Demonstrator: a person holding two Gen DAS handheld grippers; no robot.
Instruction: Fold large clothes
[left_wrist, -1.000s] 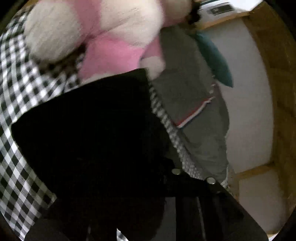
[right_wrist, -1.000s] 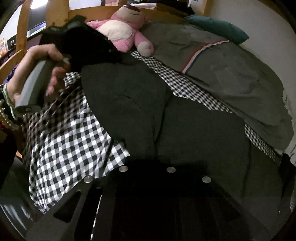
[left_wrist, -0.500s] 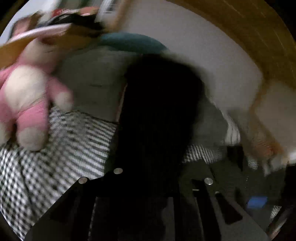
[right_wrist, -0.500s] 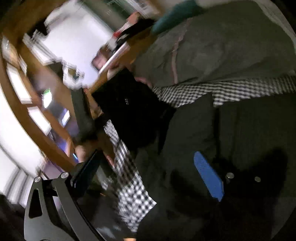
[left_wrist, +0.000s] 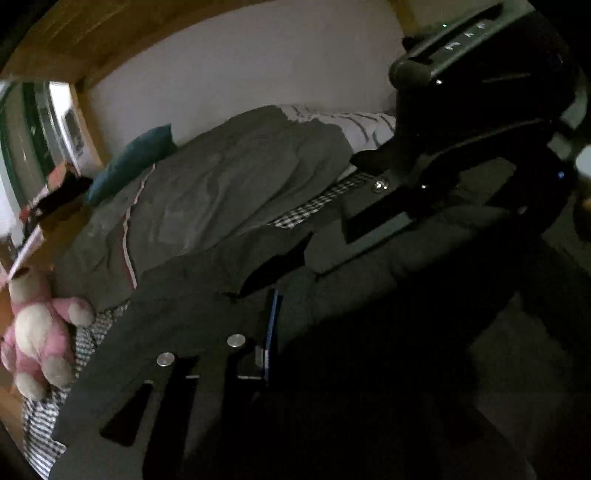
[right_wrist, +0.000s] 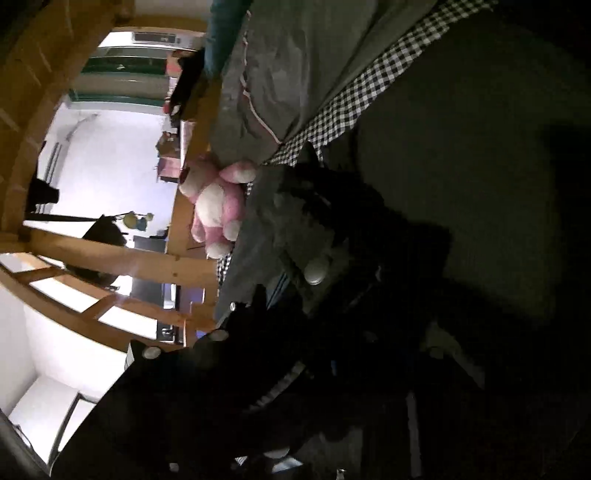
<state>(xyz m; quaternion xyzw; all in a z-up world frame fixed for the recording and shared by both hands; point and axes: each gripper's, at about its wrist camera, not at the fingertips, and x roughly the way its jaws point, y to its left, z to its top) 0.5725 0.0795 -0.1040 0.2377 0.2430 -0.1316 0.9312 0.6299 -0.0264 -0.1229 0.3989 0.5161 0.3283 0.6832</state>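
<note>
**Ann:** Both cameras have rolled hard since a second ago; the left wrist view swung off the pink plush toy (left_wrist: 40, 332), now at its lower left edge, and onto the grey duvet (left_wrist: 221, 192).

**Ben:** Left gripper (left_wrist: 271, 325) at lower centre, jaws pressed together, dark cloth bunched around them. The dark garment (left_wrist: 369, 280) fills the lower right of that frame over the checked sheet (left_wrist: 317, 206).

**Ann:** The right gripper (left_wrist: 373, 162) comes in from the upper right, jaws closing, its tips just above the garment's edge.

**Ben:** Right wrist view: the garment (right_wrist: 461, 155) fills the right half, very dark. The left gripper (right_wrist: 314, 269) sits mid-frame among grey folds.

**Ann:** Plush toy (right_wrist: 218, 206) is at centre left, beside the wooden bed frame (right_wrist: 122, 258).
</note>
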